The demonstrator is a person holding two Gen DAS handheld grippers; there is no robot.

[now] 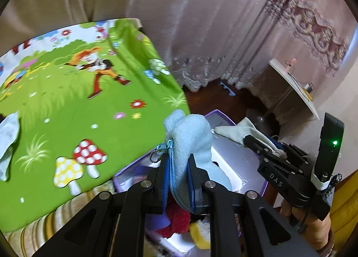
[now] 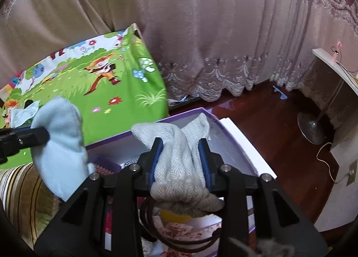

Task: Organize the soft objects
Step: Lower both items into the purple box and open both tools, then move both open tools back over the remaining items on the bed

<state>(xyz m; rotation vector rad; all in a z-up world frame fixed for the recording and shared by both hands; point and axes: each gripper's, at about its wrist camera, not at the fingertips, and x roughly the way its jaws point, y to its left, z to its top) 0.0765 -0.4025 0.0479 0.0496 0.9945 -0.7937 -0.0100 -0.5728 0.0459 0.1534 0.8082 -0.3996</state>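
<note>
1. Left gripper (image 1: 177, 181) pinched tight on a pale blue fleece pouch (image 1: 190, 136): fuzzy nap, rounded lumpy top, blue zipper down one edge with a small bead chain at the pull.
2. Right gripper (image 2: 180, 161) holding a cream woven cloth (image 2: 176, 156) between blue pads; herringbone weave above, a thicker ribbed beige cuff bunched below. Pads against the fabric on both sides, jaws only partly closed around the bulk.
3. Both soft pieces held over a purple-edged box (image 2: 190, 115) with glossy white inner walls, beside a green cartoon-print sheet (image 1: 67, 105) with spotted mushrooms and a running figure.
4. Inside the box, half hidden behind the gripper frames: something red and plush, a yellow patch, a knitted purple piece, dark looped cords. Exact shapes not clear.
5. Another pale blue cloth (image 1: 7, 143) on the sheet, cut off at the picture's left edge.
6. Behind: satin curtain (image 2: 201, 33) with lace hem, dark polished wood floor (image 2: 268, 123). Motion blur over the far print.
</note>
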